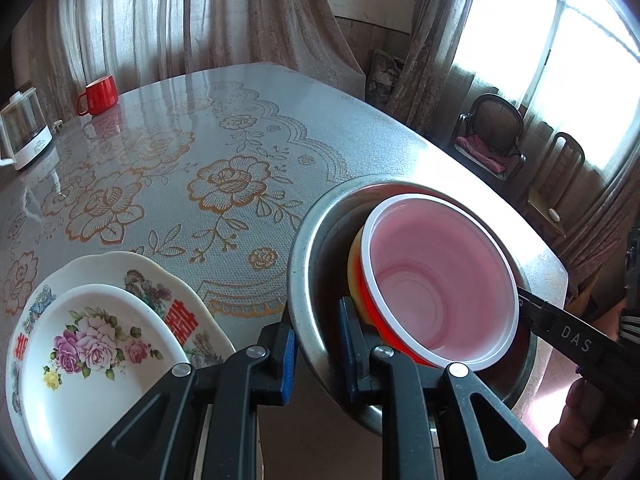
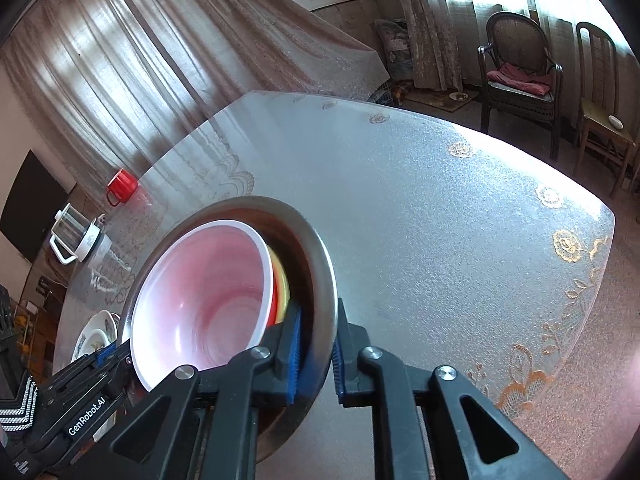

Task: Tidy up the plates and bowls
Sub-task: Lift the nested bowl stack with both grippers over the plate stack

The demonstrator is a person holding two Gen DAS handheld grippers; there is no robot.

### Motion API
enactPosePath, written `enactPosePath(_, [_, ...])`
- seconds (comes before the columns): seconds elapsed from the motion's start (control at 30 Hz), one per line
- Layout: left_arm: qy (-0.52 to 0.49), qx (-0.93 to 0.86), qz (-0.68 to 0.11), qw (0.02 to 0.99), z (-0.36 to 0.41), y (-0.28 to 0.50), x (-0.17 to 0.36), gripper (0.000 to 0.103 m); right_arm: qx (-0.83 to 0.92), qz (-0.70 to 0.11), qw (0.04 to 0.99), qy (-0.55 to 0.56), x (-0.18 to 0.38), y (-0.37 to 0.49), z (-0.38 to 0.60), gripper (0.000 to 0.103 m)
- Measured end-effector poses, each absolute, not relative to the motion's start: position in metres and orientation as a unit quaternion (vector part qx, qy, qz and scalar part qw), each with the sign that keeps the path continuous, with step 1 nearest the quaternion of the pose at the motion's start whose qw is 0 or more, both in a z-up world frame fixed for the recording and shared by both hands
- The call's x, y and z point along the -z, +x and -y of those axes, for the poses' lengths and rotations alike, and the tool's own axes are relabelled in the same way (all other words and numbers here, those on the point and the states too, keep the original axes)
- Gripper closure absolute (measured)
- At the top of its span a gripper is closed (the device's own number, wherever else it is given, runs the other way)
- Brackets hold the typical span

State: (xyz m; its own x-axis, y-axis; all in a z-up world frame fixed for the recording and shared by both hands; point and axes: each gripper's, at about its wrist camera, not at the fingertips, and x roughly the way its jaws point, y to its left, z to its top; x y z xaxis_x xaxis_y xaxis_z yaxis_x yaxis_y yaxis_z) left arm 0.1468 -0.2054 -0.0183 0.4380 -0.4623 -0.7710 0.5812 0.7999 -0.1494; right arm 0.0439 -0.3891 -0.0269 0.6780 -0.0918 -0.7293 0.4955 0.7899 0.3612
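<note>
Daylight is pouring through the blown-out window, glaring across the glossy desk; fisheye edges are bending and darkening, while the near tools are looking soft.

Sunlit curtains, two chairs by window

White letters "DAS" stand on the black right gripper arm at the right edge of the left wrist view. "GenRobot.AI" is printed in white on the black left gripper body at lower left of the right wrist view. Red double-happiness characters mark the scalloped white floral plate at lower left.
</note>
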Motion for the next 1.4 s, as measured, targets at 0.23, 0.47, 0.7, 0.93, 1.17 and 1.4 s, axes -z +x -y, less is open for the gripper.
enactPosePath(0.23, [0.063, 0.306, -0.409, 0.857, 0.197, 0.132, 0.007, 0.084, 0.158, -0.366, 0.870, 0.288, 0.031, 0.037, 0.393, 0.091])
enactPosePath(0.47, [0.051, 0.297, -0.400, 0.866, 0.182, 0.127, 0.000, 0.084, 0.140, -0.363, 0.876, 0.285, 0.027, 0.036, 0.385, 0.091])
enactPosePath(0.7, [0.035, 0.289, -0.386, 0.875, 0.164, 0.123, -0.012, 0.084, 0.124, -0.359, 0.883, 0.275, 0.017, 0.041, 0.374, 0.091])
enactPosePath(0.93, [0.019, 0.280, -0.378, 0.882, 0.147, 0.120, -0.020, 0.084, 0.108, -0.355, 0.891, 0.261, 0.007, 0.046, 0.363, 0.091])
enactPosePath(1.17, [0.003, 0.267, -0.371, 0.889, 0.128, 0.117, -0.026, 0.084, 0.091, -0.352, 0.899, 0.246, -0.003, 0.054, 0.351, 0.091])
enactPosePath(1.4, [-0.017, 0.244, -0.364, 0.899, 0.101, 0.122, -0.032, 0.084, 0.068, -0.351, 0.906, 0.227, -0.013, 0.068, 0.333, 0.091])
